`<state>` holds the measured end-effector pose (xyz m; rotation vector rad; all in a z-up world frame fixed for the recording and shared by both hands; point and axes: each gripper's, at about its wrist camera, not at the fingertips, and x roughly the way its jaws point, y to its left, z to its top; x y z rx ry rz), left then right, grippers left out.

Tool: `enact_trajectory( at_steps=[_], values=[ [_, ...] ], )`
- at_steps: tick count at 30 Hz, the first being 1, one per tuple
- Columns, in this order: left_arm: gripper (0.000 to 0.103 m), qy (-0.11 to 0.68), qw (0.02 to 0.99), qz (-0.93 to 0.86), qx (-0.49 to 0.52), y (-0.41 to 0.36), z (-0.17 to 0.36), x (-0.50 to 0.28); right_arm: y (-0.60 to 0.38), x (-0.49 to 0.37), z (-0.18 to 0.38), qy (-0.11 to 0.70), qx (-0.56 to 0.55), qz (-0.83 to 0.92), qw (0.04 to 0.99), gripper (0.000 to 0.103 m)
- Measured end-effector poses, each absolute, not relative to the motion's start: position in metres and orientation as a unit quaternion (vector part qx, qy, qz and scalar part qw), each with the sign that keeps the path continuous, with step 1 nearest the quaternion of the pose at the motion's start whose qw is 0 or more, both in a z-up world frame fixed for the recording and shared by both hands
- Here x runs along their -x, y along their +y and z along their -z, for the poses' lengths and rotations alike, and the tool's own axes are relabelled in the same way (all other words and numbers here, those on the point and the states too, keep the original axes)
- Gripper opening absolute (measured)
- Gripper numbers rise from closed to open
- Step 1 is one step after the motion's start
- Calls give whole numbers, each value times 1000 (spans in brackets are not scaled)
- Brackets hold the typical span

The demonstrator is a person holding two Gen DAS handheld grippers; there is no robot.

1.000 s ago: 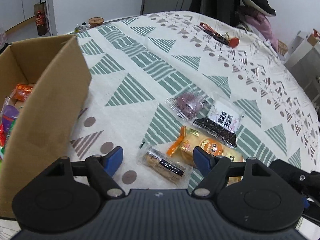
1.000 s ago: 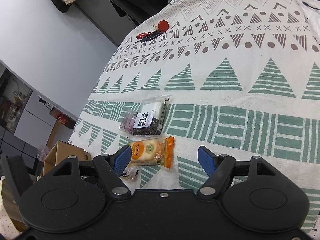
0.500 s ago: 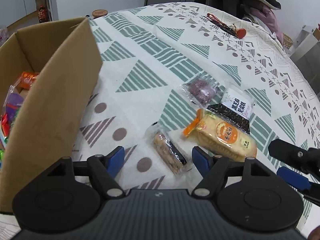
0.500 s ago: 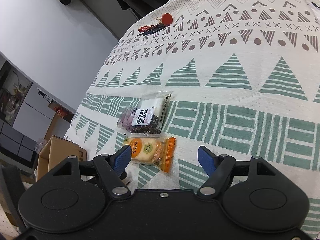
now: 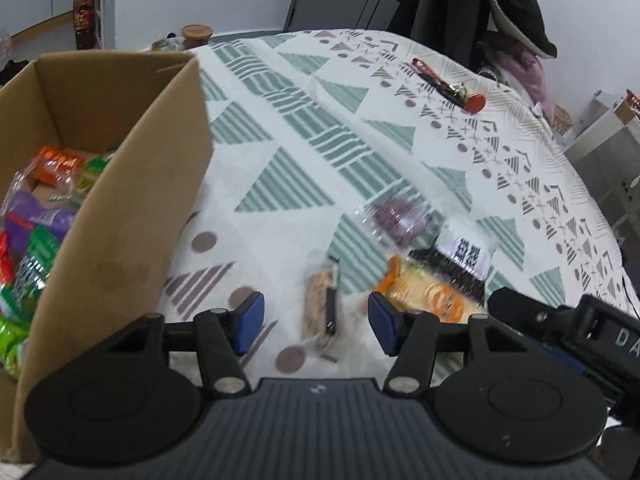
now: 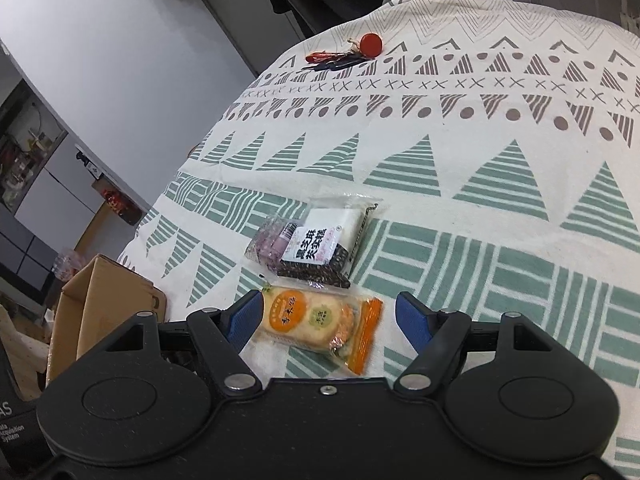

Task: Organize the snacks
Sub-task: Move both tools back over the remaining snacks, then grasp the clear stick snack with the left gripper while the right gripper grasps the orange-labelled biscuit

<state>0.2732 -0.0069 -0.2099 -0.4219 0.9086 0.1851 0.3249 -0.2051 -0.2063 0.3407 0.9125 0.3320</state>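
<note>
Four snack packets [image 6: 320, 326], cardboard box [image 5: 120, 208] beside, keys [image 6: 340, 56] beyond

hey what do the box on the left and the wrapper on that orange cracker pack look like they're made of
The box looks like plain brown corrugated cardboard: matte, with folded flaps and a faint stain on its side. The cracker pack seems wrapped in thin glossy plastic film, clear enough to show the crackers, with crimped orange ends and glare. The tablecloth under both looks like woven fabric.
</note>
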Motion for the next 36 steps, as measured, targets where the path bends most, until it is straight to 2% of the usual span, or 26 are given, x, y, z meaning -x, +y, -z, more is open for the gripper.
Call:
enact_trajectory(
  at_steps=[3,5,8,9,18,27,30,31,34,36],
  values=[
    [57,432,877,-78,196,-12,213,-279,-205,-327,207,434,-163,-162,871,71],
    [51,438,874,-72,197,-13,218,-281,-205,-327,208,432,-167,-167,870,70],
    [30,443,872,-80,190,-12,223,-281,-204,-328,208,428,-169,-176,870,70],
    [19,446,870,-86,193,-9,224,-281,-203,-329,209,427,-171,-179,870,70],
    [18,440,870,-100,201,0,215,-275,-188,-344,217,429,-159,-205,865,70],
    [17,439,867,-110,207,9,210,-263,-176,-331,226,471,-129,-220,845,69],
    [17,436,868,-108,210,11,205,-257,-165,-323,226,477,-86,-221,846,62],
    [17,435,868,-108,212,12,203,-254,-160,-320,226,477,-65,-221,848,51],
    [17,431,869,-107,217,14,196,-249,-157,-314,224,482,-52,-231,843,34],
    [17,425,873,-105,215,13,189,-244,-157,-310,222,482,-51,-228,844,33]
  ],
)
